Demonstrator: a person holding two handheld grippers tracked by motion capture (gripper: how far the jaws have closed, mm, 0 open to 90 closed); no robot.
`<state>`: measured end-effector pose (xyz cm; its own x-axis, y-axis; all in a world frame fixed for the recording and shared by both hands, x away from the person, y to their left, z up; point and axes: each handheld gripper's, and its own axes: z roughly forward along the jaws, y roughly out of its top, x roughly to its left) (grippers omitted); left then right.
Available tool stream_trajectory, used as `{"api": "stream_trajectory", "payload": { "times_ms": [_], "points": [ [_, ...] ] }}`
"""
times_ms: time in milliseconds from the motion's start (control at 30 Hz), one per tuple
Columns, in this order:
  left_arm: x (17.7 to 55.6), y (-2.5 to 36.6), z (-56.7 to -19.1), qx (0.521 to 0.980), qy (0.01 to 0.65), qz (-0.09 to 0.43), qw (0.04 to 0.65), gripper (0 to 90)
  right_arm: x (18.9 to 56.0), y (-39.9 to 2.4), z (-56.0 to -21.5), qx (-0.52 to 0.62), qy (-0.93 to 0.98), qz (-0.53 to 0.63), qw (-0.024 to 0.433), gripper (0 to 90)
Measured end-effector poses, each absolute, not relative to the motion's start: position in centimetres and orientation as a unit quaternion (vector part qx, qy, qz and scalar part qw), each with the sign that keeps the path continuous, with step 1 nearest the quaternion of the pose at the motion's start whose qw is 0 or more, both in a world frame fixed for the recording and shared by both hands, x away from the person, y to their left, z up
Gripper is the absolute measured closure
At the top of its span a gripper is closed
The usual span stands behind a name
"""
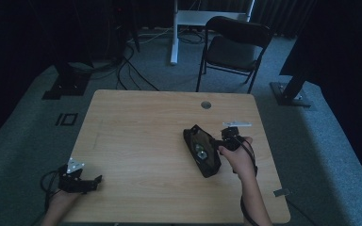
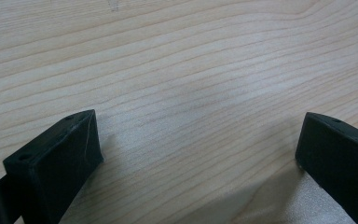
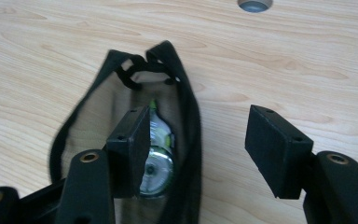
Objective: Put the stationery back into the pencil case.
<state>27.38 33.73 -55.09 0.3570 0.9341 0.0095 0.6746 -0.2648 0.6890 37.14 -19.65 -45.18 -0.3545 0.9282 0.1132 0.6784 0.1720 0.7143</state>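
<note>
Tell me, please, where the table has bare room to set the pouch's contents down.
Bare wood runs across the table between the left gripper and the black pouch, and along the far edge. It is crowded around the right gripper, the pouch and a white strip.

high: above, forward-down | gripper views: close, table (image 1: 136,132) shared
</note>
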Motion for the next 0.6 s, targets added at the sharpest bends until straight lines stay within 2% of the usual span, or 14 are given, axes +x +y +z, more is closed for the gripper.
{"api": "stream_trajectory", "payload": {
  "times_ms": [600],
  "points": [
    [27.4, 33.7, -55.1, 0.766, 0.525, 0.214, 0.303, 0.0, 35.9, -24.3, -49.3, 0.562, 0.726, 0.343, 0.200, 33.4]
  ]
}}
